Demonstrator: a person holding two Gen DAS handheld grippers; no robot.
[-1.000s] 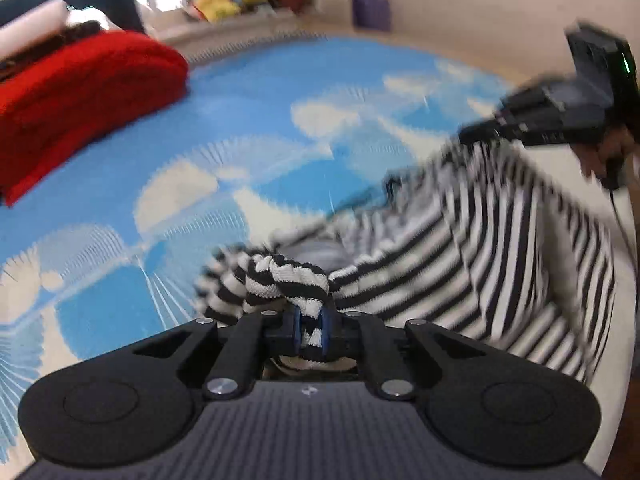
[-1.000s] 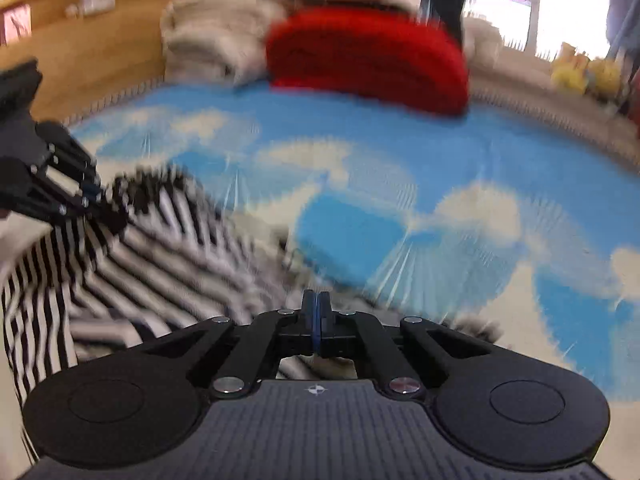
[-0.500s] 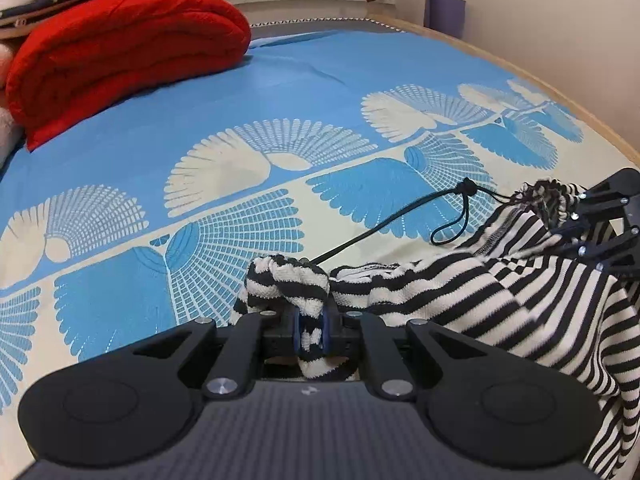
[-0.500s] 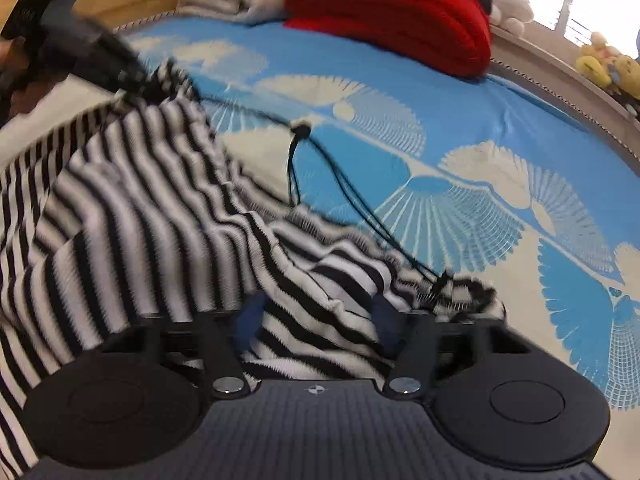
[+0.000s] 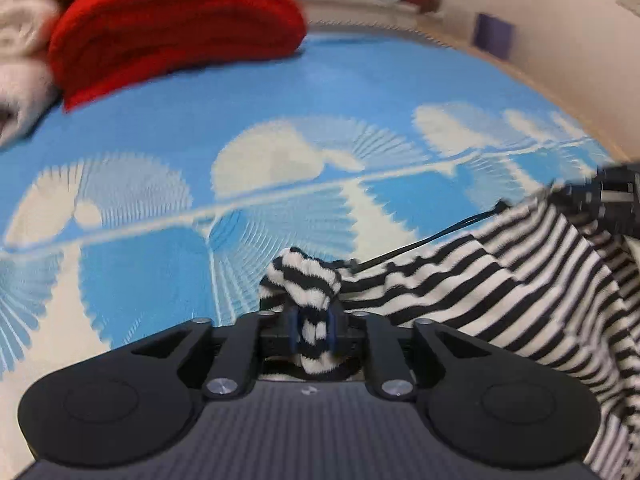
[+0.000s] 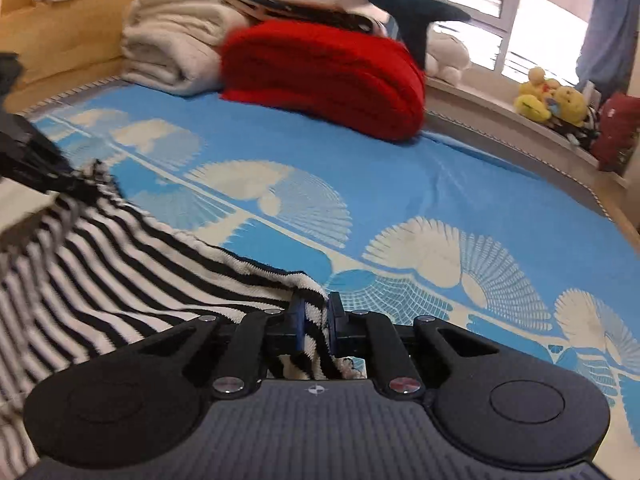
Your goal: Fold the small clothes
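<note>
Striped top (image 5: 460, 288) stretched over the blue bedsheet (image 5: 240, 120).
B&w stripes, bunched; left gripper (image 5: 314, 330) loosening on it, right gripper (image 6: 314, 326) pinched an edge.

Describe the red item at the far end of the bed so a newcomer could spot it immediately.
Start from the blue bedspread with cream fan shapes and look to its far end, below the window. There lies a folded red blanket, thick and ribbed. Cream blankets are stacked beside it; it is the only bright red bundle there.
</note>
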